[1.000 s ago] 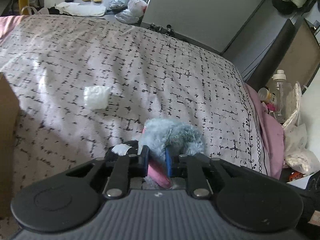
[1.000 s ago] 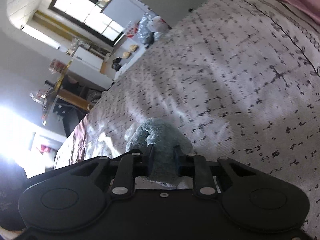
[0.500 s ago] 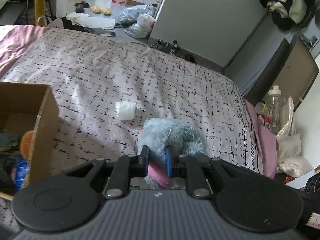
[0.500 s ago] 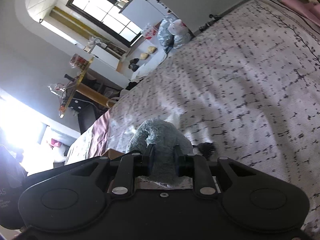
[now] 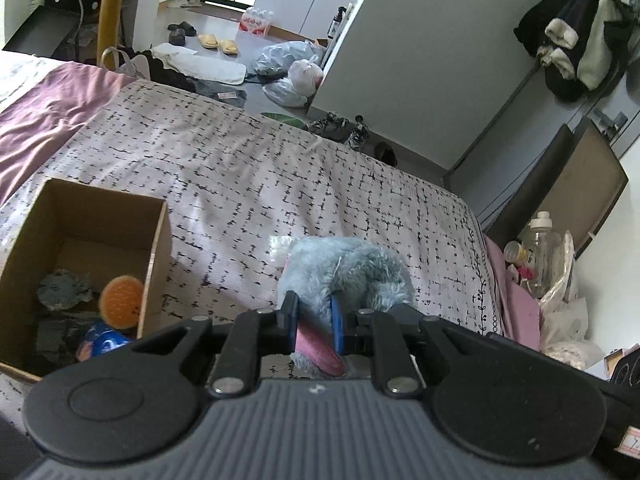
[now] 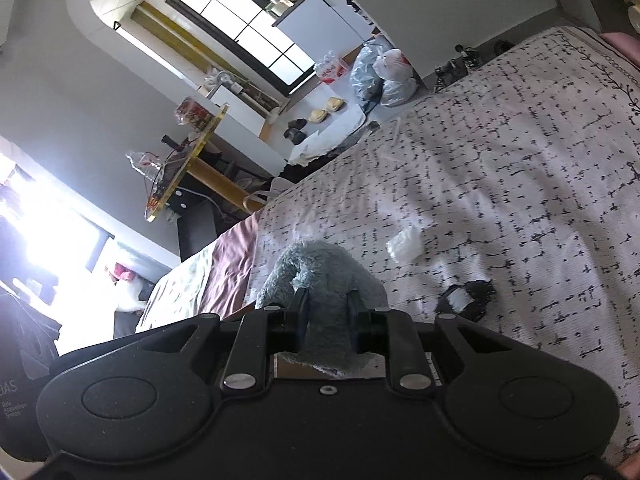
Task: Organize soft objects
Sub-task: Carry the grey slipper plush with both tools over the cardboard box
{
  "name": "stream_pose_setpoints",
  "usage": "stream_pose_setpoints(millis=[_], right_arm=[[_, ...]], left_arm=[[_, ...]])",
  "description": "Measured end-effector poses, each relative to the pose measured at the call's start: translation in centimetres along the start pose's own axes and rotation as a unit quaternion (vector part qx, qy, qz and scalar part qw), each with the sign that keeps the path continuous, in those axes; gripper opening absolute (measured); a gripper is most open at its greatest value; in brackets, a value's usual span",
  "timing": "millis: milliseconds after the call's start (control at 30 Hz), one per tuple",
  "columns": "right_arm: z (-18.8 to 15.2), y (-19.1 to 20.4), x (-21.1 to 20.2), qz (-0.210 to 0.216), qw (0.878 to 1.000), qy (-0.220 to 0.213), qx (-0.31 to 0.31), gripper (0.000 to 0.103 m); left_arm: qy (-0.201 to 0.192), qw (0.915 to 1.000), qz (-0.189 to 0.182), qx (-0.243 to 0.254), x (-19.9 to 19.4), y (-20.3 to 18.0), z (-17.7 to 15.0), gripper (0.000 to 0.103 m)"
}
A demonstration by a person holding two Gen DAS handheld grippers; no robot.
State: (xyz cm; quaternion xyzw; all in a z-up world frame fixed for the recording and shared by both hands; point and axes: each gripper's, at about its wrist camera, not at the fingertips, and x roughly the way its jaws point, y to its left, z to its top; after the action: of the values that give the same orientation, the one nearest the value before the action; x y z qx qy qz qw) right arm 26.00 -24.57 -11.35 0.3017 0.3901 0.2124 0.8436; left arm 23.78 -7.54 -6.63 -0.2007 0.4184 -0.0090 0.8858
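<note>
A fluffy blue-grey plush toy [image 5: 348,272] with a pink part is held above the patterned bed. My left gripper [image 5: 314,312] is shut on it. My right gripper [image 6: 326,312] is shut on the same plush [image 6: 316,276] from another side. A cardboard box [image 5: 158,240] stands on the bed at the left and holds an orange soft ball [image 5: 120,302], a blue toy [image 5: 104,342] and a grey soft thing [image 5: 64,290]. A white soft piece [image 6: 406,244] and a black-and-white soft piece [image 6: 466,300] lie on the bedspread.
The bed [image 5: 280,184] has a pink sheet [image 5: 44,116] at its left. Bottles and bags [image 5: 540,256] crowd the right bedside. Plastic bags [image 5: 292,72], slippers and shoes lie on the floor beyond the bed. A yellow table [image 5: 108,4] stands at the far left.
Both grippers have lifted the plush higher and pulled back from the bed. The cardboard box has come into the left wrist view. The small black-and-white piece stays on the bed.
</note>
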Motion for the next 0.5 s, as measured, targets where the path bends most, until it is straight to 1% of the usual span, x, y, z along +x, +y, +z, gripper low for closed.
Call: stream_pose_setpoints(millis=[233,500], right_arm=[[-0.5,2.7,-0.1,0.007,1.0,-0.001,-0.016,0.021],[-1.1,5.5,1.0,0.012,0.999,0.009,-0.036,0.021]], left_arm=[[-0.015,0.9998,-0.004,-0.014,-2.3,1.7,0.4,0.016],[-0.026,0.999,-0.004,-0.036,-4.0,4.3,1.1,0.016]])
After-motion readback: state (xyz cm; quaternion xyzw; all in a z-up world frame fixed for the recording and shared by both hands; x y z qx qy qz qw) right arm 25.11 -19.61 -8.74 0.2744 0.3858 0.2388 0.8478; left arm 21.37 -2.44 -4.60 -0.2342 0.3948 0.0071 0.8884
